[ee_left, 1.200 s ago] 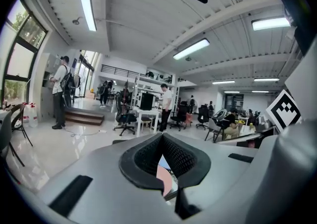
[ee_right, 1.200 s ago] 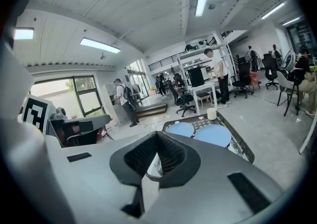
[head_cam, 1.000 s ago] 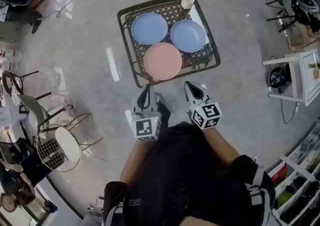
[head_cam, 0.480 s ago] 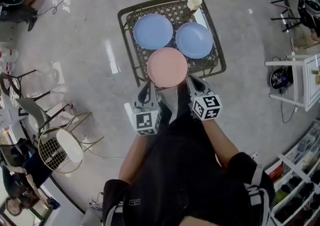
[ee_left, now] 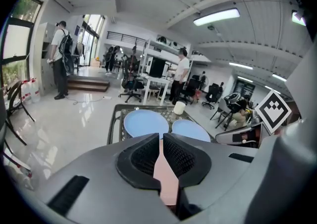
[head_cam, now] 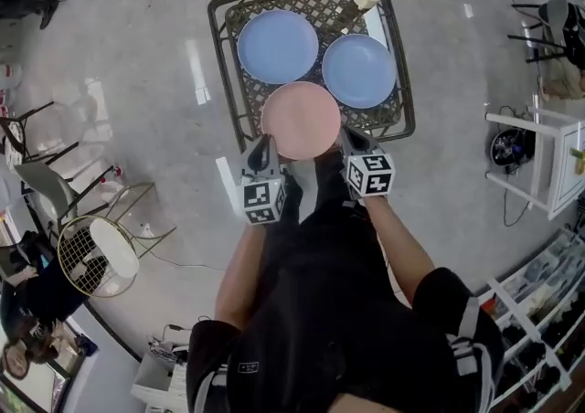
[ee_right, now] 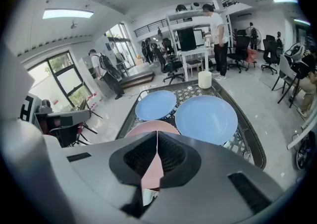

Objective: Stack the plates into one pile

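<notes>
Our left tool (head_cam: 262,152) is clenched on nothing, with its tips close to the near-left rim of the round pink plate (head_cam: 301,119). On the dark metal lattice worktop (head_cam: 331,7), the left round blue plate (head_cam: 278,46) lies far left. The pink one is at the near edge, and the right round blue plate (head_cam: 359,70) lies far right. All lie flat, face up, and being round have no long axis. Our right tool (head_cam: 354,137) is clenched empty by the pink plate's near-right rim.

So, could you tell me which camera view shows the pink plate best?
The head view: almost the whole pink plate shows from above on the table. Each gripper view shows only parts of it, above and between the jaws.
</notes>
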Motion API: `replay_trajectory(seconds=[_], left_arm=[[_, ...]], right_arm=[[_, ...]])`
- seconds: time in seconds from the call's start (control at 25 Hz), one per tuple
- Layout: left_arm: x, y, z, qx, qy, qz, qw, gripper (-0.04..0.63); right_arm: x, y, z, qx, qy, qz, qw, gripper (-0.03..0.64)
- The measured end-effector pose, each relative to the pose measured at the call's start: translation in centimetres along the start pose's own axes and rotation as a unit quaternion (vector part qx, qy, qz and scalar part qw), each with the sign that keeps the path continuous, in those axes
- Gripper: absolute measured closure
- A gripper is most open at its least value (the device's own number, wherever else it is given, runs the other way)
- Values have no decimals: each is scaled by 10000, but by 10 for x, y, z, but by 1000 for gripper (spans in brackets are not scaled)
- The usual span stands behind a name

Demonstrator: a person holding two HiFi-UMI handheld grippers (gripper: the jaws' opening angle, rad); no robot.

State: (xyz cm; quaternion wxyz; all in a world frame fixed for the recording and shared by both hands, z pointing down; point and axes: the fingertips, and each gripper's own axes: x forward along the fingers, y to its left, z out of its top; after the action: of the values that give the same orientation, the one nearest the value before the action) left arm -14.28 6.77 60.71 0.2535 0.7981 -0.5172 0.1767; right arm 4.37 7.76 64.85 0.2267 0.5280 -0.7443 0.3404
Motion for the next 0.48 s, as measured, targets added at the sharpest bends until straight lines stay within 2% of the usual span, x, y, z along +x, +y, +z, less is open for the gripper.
replay_trajectory(seconds=[0.08, 0.2, 0.32, 0.48], left_arm=[[15, 1, -22, -140, 279, -62, 9995, 566], [33, 8, -56, -262, 683, 13, 9973, 488], [50, 21, -87, -348, 1031, 171, 9939, 455], [69, 44, -122, -539, 1412, 384, 9878, 445]], right_arm=[[13, -9, -12, 65, 224, -8, 9997, 604], [32, -18, -32, 75, 600, -25, 9982, 599], [53, -28, -50, 102, 951, -63, 9954, 540], [77, -45, -70, 126, 1313, -211, 9910, 526]])
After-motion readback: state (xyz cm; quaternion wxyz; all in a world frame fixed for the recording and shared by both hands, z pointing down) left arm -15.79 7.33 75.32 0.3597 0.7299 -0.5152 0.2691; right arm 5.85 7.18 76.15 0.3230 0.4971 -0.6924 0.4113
